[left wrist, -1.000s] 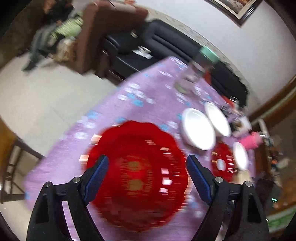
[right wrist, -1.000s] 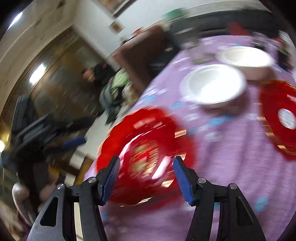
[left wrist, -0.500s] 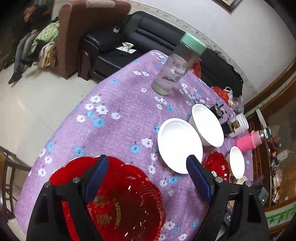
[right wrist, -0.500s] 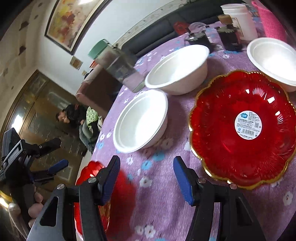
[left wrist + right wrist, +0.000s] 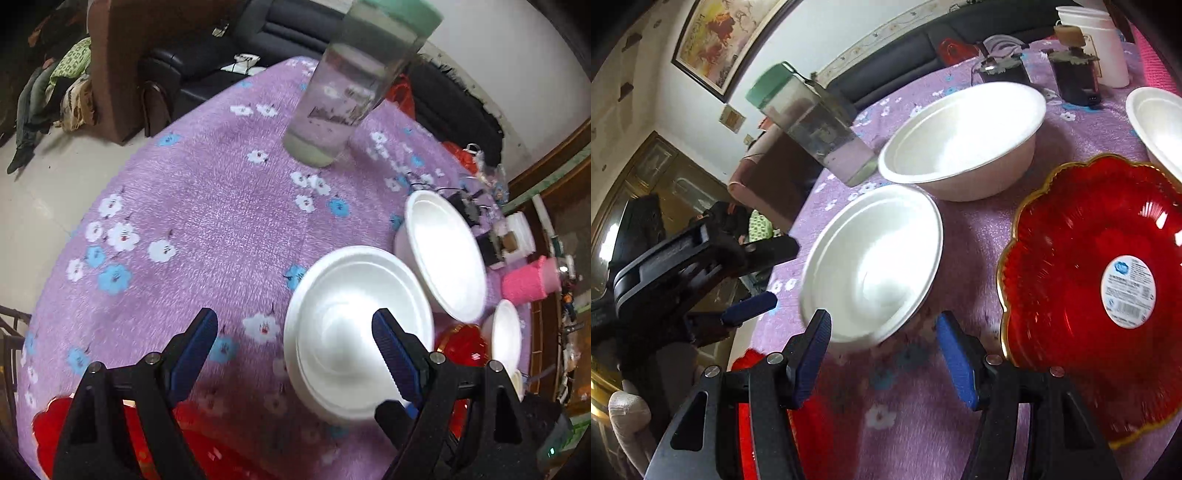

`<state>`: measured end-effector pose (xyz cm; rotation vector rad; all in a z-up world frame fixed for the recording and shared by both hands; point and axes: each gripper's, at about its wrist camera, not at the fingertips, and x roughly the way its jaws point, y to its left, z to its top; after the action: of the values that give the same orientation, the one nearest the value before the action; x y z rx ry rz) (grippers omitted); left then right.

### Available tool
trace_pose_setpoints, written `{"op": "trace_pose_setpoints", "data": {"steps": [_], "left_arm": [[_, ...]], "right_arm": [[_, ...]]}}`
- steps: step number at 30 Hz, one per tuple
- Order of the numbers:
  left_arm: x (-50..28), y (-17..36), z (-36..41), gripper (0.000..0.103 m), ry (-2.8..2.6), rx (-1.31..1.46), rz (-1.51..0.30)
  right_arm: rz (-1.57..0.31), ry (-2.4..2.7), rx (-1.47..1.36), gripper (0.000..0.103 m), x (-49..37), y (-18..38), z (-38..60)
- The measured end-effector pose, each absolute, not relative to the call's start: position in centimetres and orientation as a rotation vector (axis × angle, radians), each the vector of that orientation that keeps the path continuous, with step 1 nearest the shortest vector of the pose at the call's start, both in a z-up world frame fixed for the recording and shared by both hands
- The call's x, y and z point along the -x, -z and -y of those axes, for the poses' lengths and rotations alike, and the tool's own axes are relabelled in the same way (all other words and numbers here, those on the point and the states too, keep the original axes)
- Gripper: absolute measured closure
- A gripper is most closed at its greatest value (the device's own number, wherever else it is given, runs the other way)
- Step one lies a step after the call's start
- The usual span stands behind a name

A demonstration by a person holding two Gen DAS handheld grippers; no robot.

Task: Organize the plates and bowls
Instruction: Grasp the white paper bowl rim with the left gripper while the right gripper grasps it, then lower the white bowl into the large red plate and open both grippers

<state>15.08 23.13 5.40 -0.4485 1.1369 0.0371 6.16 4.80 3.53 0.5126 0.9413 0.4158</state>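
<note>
Left hand-held gripper [image 5: 295, 350] open, empty, above white bowl [image 5: 354, 332].

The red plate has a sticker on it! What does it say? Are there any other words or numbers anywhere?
Round white sticker on the gold-rimmed red plate: blue logo, small print and a barcode, too small and blurred to read.
Dark print on the clear bottle with the green lid: blurred, unreadable.
Nothing else shows writing that can be read.
</note>
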Motion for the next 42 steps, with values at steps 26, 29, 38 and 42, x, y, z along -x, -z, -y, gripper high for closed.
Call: {"op": "trace_pose_setpoints", "data": {"steps": [26, 29, 38, 42], "left_arm": [[-11.9, -6.8, -20.8, 0.092, -0.012, 0.29, -1.124], [-10.6, -7.8, -20.9, 0.092, -0.021, 0.28, -1.093], [-4.8, -9.5, -24.3, 0.091, -0.076, 0.357, -1.031], [-1.4, -9.5, -26.2, 0.091, -0.105, 0.396, -1.013]], "right_arm": [[-0.849, -0.438, -0.49, 0.078, -5.7, -4.8, -4.0], [-0.822, -0.455, -0.453, 0.078, -4.5, -5.8, -4.6], [-0.791, -0.569, -0.369, 0.078, -0.5, -7.5, -7.7], [-0.776, -0.609, -0.297, 0.078, 2.0, -8.3, -10.0]]}}
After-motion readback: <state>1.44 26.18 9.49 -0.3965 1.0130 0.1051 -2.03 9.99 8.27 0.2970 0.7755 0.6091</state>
